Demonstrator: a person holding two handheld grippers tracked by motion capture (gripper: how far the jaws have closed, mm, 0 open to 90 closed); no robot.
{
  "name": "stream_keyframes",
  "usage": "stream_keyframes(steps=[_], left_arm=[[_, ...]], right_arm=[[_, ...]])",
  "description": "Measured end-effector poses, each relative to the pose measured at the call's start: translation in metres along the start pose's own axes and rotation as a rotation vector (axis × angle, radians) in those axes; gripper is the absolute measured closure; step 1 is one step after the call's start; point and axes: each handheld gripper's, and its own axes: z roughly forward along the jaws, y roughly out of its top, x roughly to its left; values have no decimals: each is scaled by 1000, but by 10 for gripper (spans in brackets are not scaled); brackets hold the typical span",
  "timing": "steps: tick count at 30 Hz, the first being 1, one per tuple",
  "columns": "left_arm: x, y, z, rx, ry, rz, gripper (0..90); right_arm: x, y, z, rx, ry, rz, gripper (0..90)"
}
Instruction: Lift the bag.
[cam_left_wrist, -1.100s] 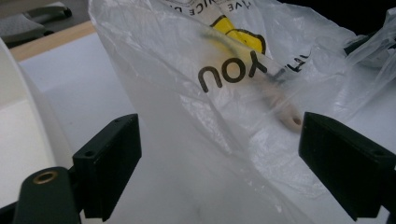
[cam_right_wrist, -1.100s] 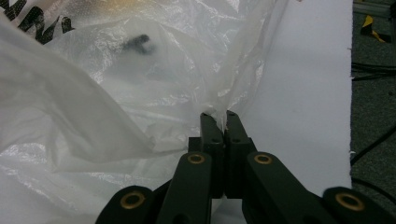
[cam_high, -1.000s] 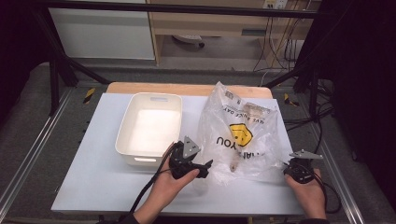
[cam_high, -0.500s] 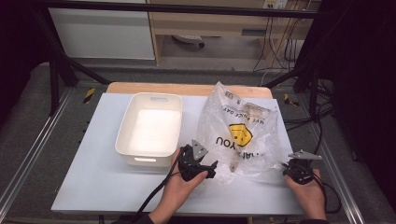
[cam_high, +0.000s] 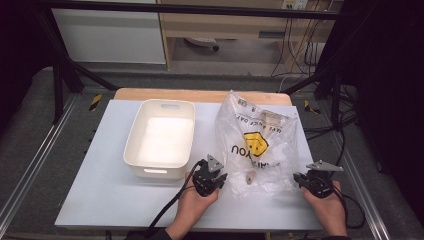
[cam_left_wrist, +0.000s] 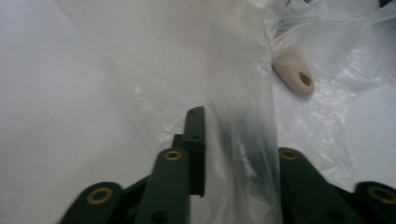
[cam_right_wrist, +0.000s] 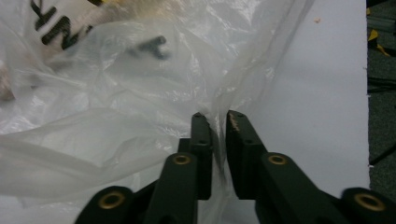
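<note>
A crumpled clear plastic bag (cam_high: 257, 150) with black lettering is lying on the white surface (cam_high: 100, 190), just right of a white bin (cam_high: 160, 137). The left tongs (cam_left_wrist: 233, 154), having just been closing, are pinching its left edge, while the right tongs (cam_right_wrist: 218, 135), just loosening slightly, are nipping its right edge.

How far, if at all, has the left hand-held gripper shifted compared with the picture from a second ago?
Yes. The left hand-held gripper has shifted right, away from the white tub and onto the near edge of the plastic bag, with its jaws just closing on the film.
</note>
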Motion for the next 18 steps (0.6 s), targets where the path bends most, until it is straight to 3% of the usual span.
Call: stream_keyframes(steps=[7,9,12,18], left_arm=[[6,-6,-4,13,-24,-10,883],[8,-8,-5,22,-26,-3,888],[10,-11,-7,22,-28,-14,890],[10,-15,-10,30,-34,-12,892]], right_arm=[[-1,2,-11,-40,42,61,388],[-1,-1,-11,-33,42,51,307],[1,-7,-10,-22,35,32,227],[9,-22,-9,23,25,-21,151]])
